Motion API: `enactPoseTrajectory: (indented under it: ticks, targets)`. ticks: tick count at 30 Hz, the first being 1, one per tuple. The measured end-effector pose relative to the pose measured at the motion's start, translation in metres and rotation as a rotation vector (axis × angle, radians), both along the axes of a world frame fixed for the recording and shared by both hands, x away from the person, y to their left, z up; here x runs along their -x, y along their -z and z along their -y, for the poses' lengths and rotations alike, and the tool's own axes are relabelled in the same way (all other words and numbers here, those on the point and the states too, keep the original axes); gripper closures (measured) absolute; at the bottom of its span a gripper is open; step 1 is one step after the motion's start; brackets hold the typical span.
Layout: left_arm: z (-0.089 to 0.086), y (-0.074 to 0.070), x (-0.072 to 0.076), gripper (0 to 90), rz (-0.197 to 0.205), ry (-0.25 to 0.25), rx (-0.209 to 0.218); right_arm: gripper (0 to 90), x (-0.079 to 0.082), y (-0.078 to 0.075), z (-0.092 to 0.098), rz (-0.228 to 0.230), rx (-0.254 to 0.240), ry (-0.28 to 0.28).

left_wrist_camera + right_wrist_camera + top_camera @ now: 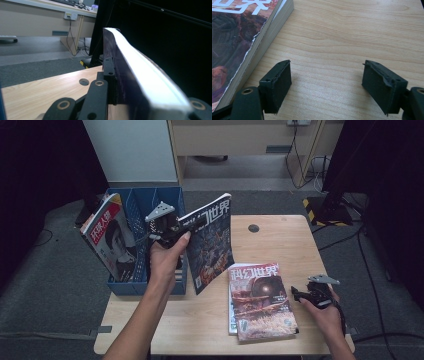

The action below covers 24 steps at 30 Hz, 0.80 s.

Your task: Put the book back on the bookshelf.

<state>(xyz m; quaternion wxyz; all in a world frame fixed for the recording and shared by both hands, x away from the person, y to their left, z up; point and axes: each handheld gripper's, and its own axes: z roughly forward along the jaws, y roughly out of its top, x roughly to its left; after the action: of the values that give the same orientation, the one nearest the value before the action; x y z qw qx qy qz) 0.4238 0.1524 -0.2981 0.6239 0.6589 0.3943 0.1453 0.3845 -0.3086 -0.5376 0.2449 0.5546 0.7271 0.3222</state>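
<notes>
Nearest the person, on the wooden table point(210, 320), a stack of magazines point(262, 300) lies flat with its red-and-brown cover facing up. Just to its right the right gripper point(296, 295) is held low over the bare wood with its jaws spread wide and nothing between them. In the right gripper view the two black pads point(275, 85) stand well apart over the table top, with the stack's edge point(252, 50) off to one side and not touching either pad.

Farther up the table, the left gripper point(192, 222) is raised above the surface with its jaws clamped on a blue-covered magazine point(212, 245), which hangs upright and slightly tilted, clear of the table (its lower corner is near the stack but apart from it). In the left gripper view the jaws press flat against the magazine point(140, 75), seen edge-on with its white page block.

Beyond the left hand point(165, 260), at the table's left edge, is a blue divided file box point(170, 200) with another magazine point(110, 240) leaning in its left side.
</notes>
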Motion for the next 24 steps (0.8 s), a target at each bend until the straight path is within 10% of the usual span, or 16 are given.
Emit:
enactPoseTrajectory:
  ticks: [24]
  targets:
    - [-0.039, -0.020, 0.019, 82.0, 0.026, -0.100, 0.021, 23.5, 0.000, 0.000, 0.000, 0.000, 0.000, -0.001]
